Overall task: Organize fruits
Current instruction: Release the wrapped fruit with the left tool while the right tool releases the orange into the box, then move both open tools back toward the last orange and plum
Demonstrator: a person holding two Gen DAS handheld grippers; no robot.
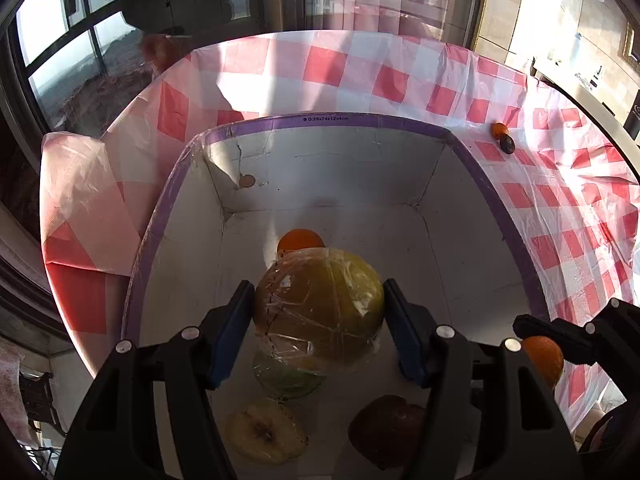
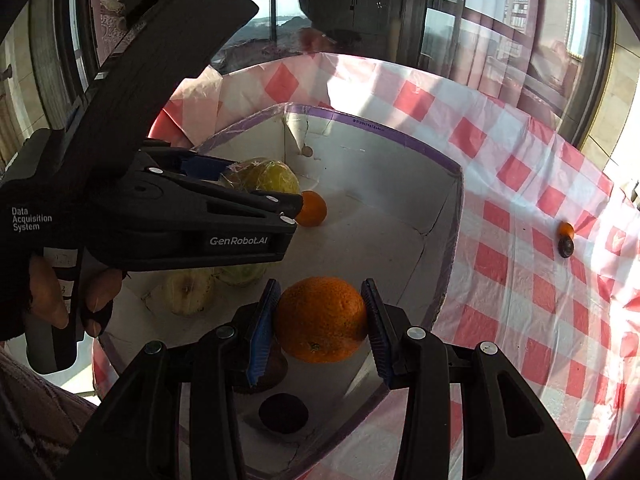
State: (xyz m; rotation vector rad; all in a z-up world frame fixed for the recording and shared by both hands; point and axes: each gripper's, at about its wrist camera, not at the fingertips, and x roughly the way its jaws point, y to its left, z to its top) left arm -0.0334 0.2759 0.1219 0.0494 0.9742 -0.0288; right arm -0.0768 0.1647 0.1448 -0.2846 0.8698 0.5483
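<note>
My left gripper [image 1: 319, 312] is shut on a large yellow-green fruit wrapped in plastic film [image 1: 320, 308], held over the white box [image 1: 332, 168]. In the right wrist view my right gripper [image 2: 321, 320] is shut on an orange [image 2: 321, 319] above the box's near corner. In the box lie a small orange [image 1: 300, 240], a half apple [image 1: 264, 434], a green wrapped fruit [image 1: 288, 380] and a dark red apple [image 1: 386, 430]. A dark round fruit [image 2: 283, 412] lies below the held orange. The left gripper [image 2: 240, 184] with its wrapped fruit [image 2: 264, 178] shows at left.
The box has a purple-taped rim [image 2: 400, 136] and stands on a red and white checked cloth [image 2: 520, 280]. A small orange and a dark fruit [image 2: 566, 240] lie together on the cloth at right. A gloved hand [image 2: 60, 300] holds the left gripper's handle. Windows stand behind.
</note>
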